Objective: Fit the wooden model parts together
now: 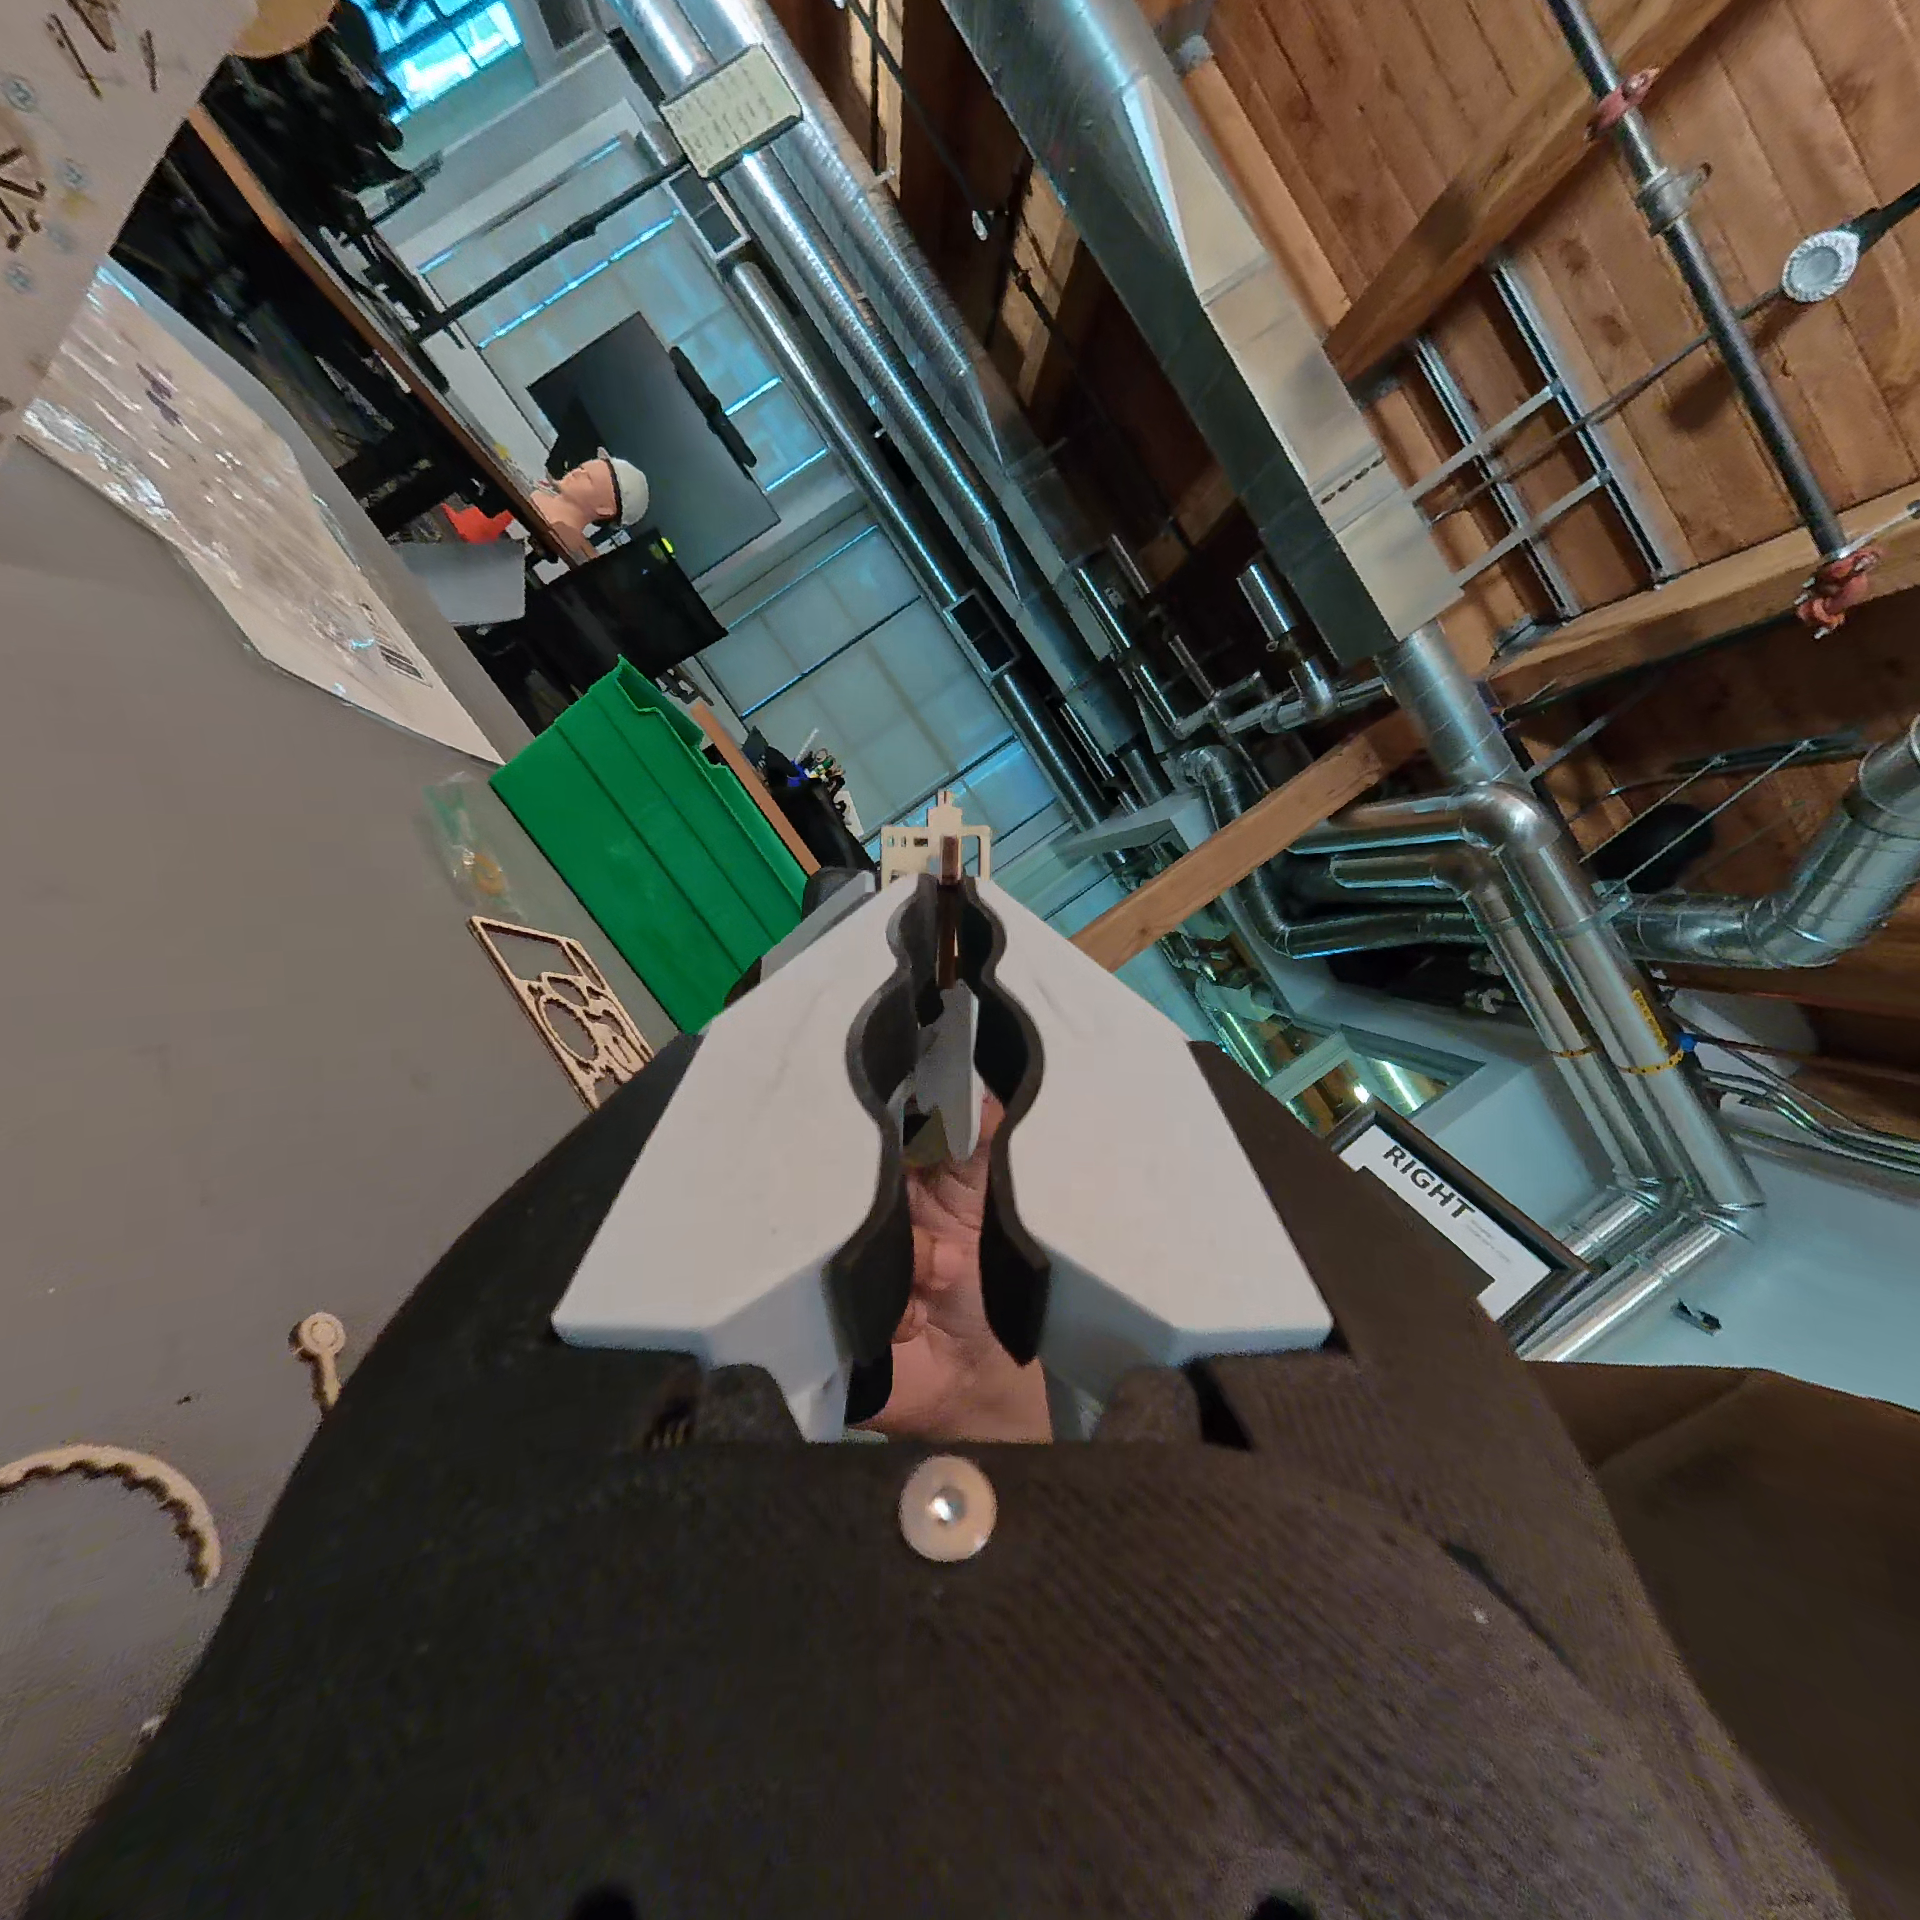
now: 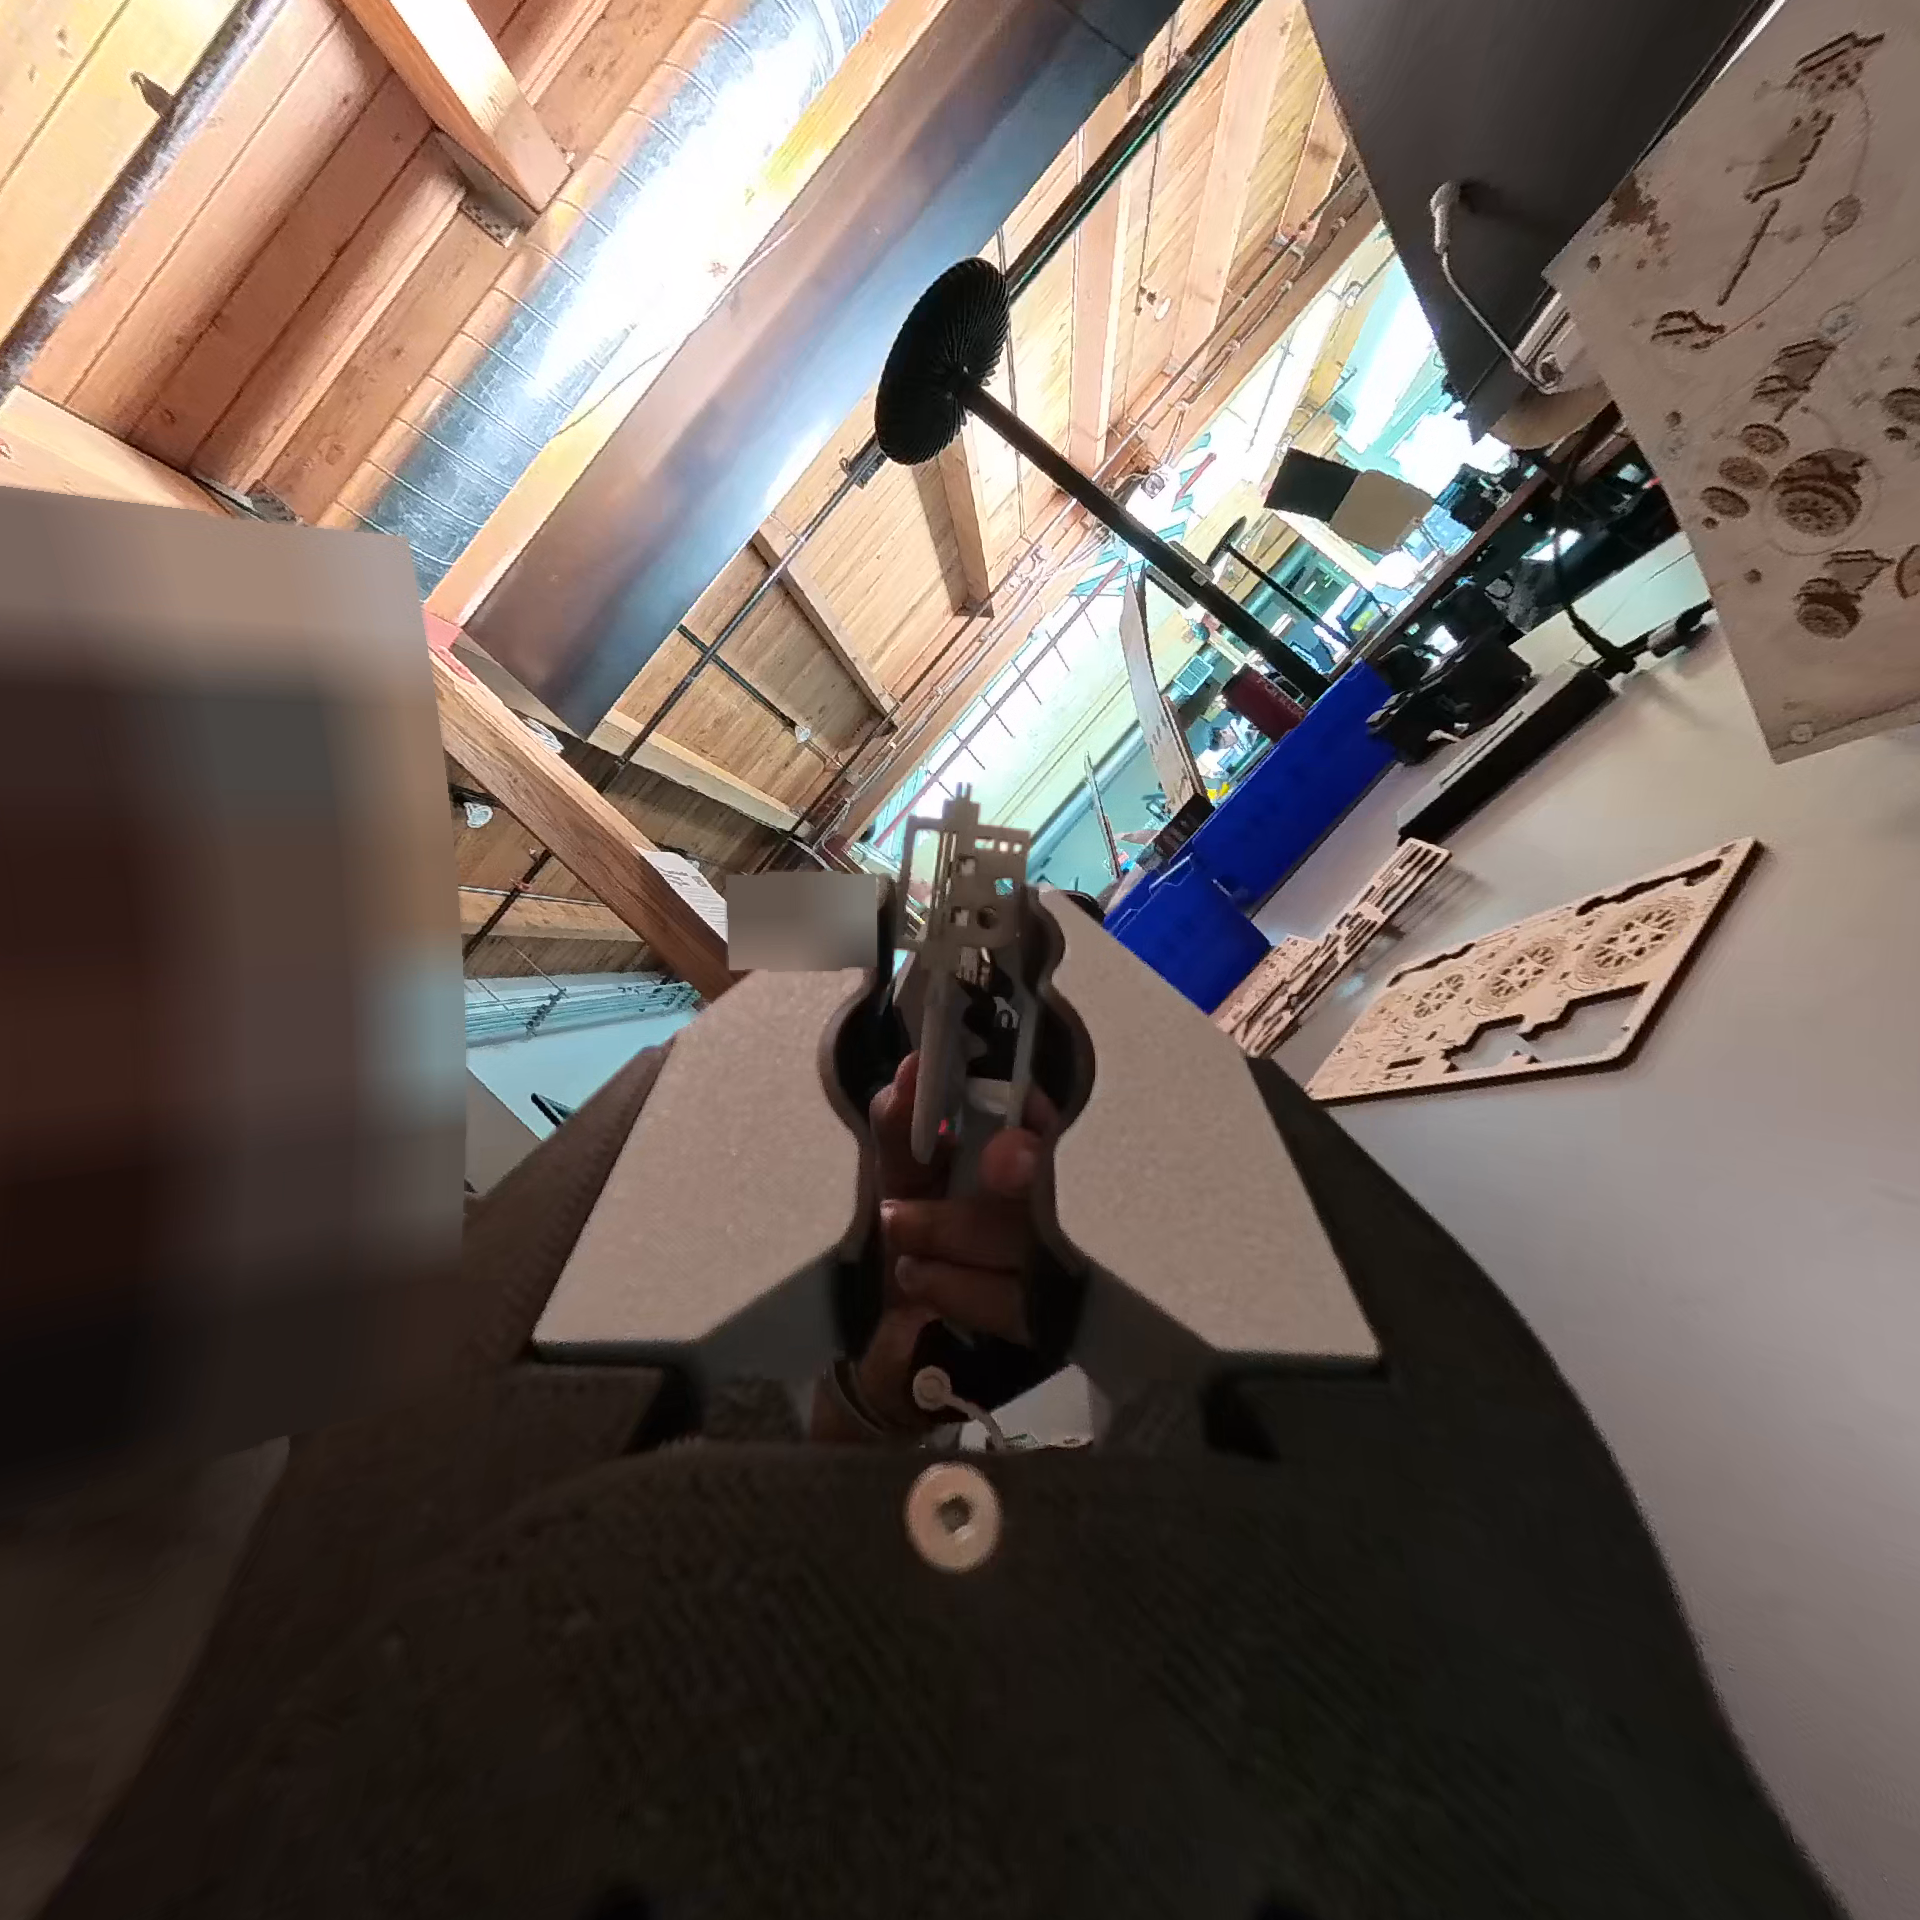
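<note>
One green bin (image 1: 644,831) – contents hidden – beside the left gripper (image 1: 948,896), clamped on a wooden part (image 1: 940,847); right gripper (image 2: 961,914) clamps a wooden assembly (image 2: 966,883) – blue bins (image 2: 1262,821) beyond.

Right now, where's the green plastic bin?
In the left wrist view the green plastic bin sits on the grey table, left of the left gripper, with a cut-out wooden sheet lying just in front of it.

Green bin (image 1: 644,831), blue bins (image 2: 1247,821), ceiling ducts (image 1: 1226,343).
</note>
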The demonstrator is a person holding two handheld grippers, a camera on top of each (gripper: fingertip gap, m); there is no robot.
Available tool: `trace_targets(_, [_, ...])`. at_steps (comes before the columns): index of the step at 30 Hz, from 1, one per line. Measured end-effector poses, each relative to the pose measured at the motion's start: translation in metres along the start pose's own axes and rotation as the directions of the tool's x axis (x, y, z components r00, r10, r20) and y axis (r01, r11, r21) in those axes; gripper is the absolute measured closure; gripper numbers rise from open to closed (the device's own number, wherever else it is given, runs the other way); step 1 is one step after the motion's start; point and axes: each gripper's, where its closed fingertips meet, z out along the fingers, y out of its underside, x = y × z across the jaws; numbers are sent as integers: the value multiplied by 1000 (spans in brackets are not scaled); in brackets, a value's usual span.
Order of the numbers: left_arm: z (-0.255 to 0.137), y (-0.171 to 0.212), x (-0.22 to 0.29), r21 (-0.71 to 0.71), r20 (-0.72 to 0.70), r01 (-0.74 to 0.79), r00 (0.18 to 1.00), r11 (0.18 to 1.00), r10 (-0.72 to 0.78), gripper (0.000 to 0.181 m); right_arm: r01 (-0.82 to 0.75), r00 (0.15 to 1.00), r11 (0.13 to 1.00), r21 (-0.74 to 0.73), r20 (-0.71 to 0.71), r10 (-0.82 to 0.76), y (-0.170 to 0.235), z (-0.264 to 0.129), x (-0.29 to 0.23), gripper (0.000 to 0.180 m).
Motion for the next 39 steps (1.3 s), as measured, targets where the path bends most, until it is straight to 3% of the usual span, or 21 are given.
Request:
trace_targets(14, [-1,0,-5,-12,91,-89,992,996,90,180,46,998,999,-17,-46,-47,2,-1,4,157])
trace_targets(21, [-1,4,-5,-41,78,-54,995,998,57,179,15,998,1000,-25,-53,-16,1,-1,4,156])
trace_targets(27, [-4,0,-5,-83,109,-143,982,986,152,178,6,997,995,-95,-75,-13,7,2,6,156])
trace_targets(39, [-2,5,-11,-100,102,-81,991,992,91,176,-5,995,995,-99,-100,-5,4,0,12,157])
